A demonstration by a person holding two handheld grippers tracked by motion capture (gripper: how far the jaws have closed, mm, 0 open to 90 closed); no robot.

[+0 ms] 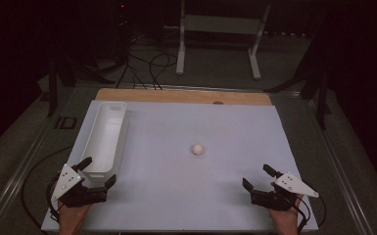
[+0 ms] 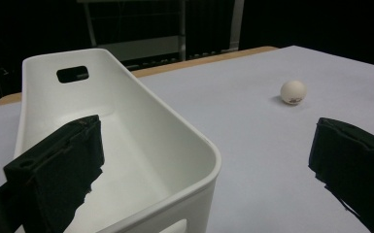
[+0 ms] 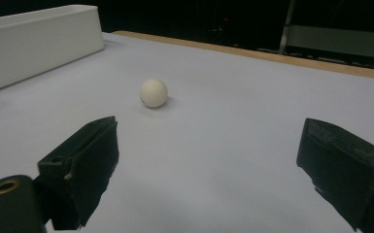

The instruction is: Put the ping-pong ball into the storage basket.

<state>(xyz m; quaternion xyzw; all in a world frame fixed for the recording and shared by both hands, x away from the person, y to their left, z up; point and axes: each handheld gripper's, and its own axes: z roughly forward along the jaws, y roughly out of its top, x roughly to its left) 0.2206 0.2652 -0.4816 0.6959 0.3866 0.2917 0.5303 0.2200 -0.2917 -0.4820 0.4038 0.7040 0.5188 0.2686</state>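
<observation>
A small white ball (image 1: 198,149) rests near the middle of the pale table sheet (image 1: 186,196); it lies ahead of both grippers (image 2: 293,91) (image 3: 153,92). A long white bin (image 1: 105,137) with a handle slot stands along the left side, empty inside (image 2: 126,145). My left gripper (image 1: 98,171) is open at the bin's near end, one jaw over the bin and one beside it. At the front right my right gripper (image 1: 258,177) is open with nothing between its jaws, pointing toward the ball.
A wooden table edge (image 1: 176,95) runs along the back of the sheet. Beyond it are cables (image 1: 147,68) on the floor and a white stand frame (image 1: 218,34). The bin's side wall (image 3: 34,41) sits far left of the ball.
</observation>
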